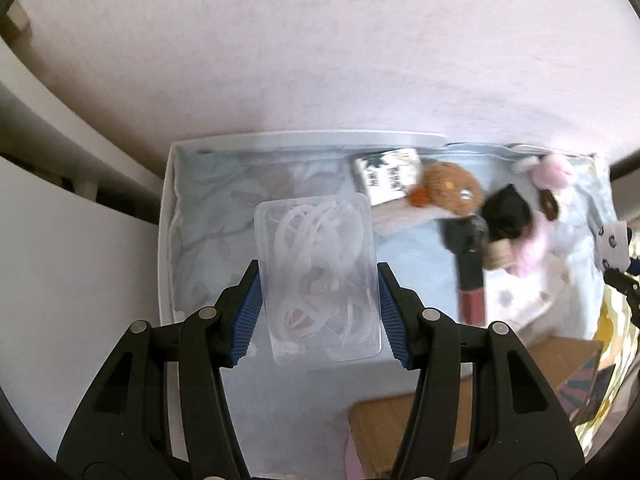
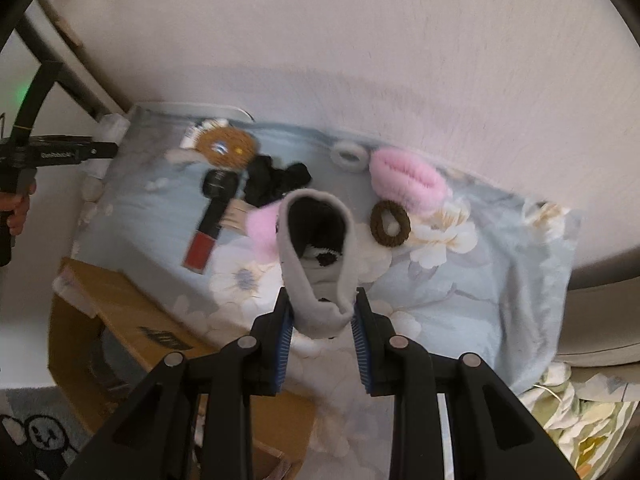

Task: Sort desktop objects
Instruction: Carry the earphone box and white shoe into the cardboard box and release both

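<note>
My left gripper (image 1: pixel 318 312) is shut on a clear plastic box of white floss picks (image 1: pixel 318 276), held above the floral cloth (image 1: pixel 224 216). My right gripper (image 2: pixel 322 328) is shut on a grey sock (image 2: pixel 316 256) with a dark inside, lifted above the cloth (image 2: pixel 460 304). Below on the cloth lie a brown plush toy (image 2: pixel 227 147), a red lip gloss tube (image 2: pixel 206 236), black fabric (image 2: pixel 276 178), a pink fluffy scrunchie (image 2: pixel 406 176), a brown hair tie (image 2: pixel 390 223) and a white hair ring (image 2: pixel 349 156).
A cardboard box (image 2: pixel 120 320) stands at the cloth's near left edge. A small printed carton (image 1: pixel 386 176) lies by the plush toy (image 1: pixel 450 192). The other gripper and a hand (image 2: pixel 18 204) show at the far left. A wall rises behind the table.
</note>
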The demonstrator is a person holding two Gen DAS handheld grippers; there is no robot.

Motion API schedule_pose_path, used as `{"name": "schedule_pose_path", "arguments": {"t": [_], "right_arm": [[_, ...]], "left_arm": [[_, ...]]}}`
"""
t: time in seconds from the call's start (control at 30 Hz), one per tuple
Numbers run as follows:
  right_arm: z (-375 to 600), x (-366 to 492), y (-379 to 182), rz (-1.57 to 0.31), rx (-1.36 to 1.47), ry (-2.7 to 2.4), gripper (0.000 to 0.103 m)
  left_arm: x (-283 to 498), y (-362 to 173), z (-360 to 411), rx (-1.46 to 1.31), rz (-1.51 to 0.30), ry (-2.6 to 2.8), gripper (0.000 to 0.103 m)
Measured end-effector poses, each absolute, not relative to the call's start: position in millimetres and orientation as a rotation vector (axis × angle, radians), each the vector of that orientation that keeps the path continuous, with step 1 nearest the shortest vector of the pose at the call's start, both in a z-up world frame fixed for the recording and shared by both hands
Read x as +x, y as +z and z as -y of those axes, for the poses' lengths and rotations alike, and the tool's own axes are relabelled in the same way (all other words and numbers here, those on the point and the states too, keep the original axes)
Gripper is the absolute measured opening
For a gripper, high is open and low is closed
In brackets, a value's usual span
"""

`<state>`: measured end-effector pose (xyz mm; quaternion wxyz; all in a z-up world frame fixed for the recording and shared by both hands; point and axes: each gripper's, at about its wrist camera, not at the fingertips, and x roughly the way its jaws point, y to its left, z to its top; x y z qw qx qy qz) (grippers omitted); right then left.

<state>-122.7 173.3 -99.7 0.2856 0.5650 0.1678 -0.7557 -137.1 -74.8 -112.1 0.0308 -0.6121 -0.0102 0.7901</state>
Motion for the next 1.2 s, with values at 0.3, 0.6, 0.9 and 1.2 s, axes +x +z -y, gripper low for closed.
{"name": "schedule_pose_path", "arguments": {"t": [0.3, 0.6, 0.9, 1.2], "right_arm": [[-156.0, -72.3, -55.3, -0.571, 1.391, -1.950, 0.026], [-150.6, -19.7, -48.7, -0.632, 1.358, -1.838, 0.026], [-150.6, 14.0, -76.0, -0.657, 1.407, -1.731, 0.026], [-145.6, 33.1, -118.0, -0.663, 1.469, -1.639, 0.026]], "left_arm": [[-101.6, -49.3, 65.2, -1.702, -0.117, 2.378, 0.051], [-30.8, -22.2, 37.6, -1.621, -0.196, 2.261, 0.051], [24.0, -50.7, 12.6, -1.662, -0.312, 2.126, 0.051], [44.6, -103.0, 4.9, -1.741, -0.350, 2.028, 0.051]]}}
